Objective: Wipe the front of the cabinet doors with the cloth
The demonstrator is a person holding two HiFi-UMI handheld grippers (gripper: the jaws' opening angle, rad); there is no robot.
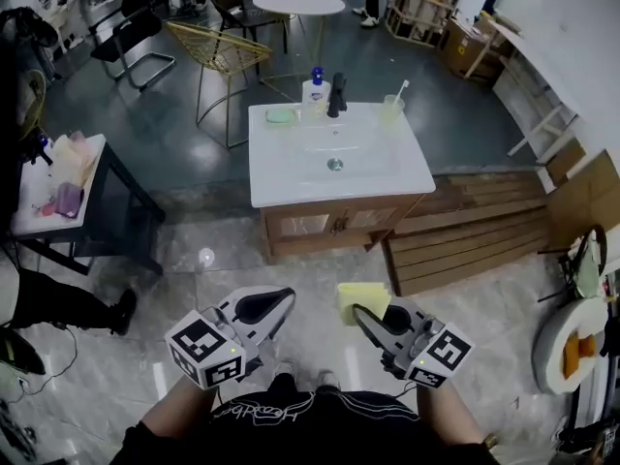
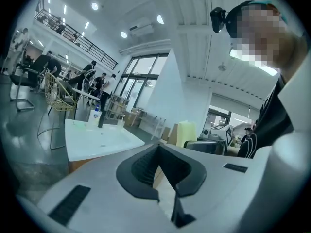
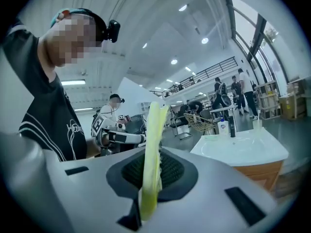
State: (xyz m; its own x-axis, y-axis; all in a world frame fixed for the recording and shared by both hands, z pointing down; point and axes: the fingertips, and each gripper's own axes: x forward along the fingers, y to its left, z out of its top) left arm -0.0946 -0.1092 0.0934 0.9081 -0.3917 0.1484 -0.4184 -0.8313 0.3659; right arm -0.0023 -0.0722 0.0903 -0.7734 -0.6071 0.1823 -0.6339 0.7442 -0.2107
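Text check, live | shirt print (image 1: 262, 411): cursive lettering, we can't make out the letters | marker cubes (image 1: 205, 349): black-and-white square patterns, no characters | white bottle (image 1: 315, 87) label: too small for us to read | we find nothing legible

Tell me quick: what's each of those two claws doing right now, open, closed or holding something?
Left gripper: closed, nothing in it.
Right gripper: closed on the yellow cloth.

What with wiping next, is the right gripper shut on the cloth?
Shut: the right gripper pinches the yellow cloth between its jaws.
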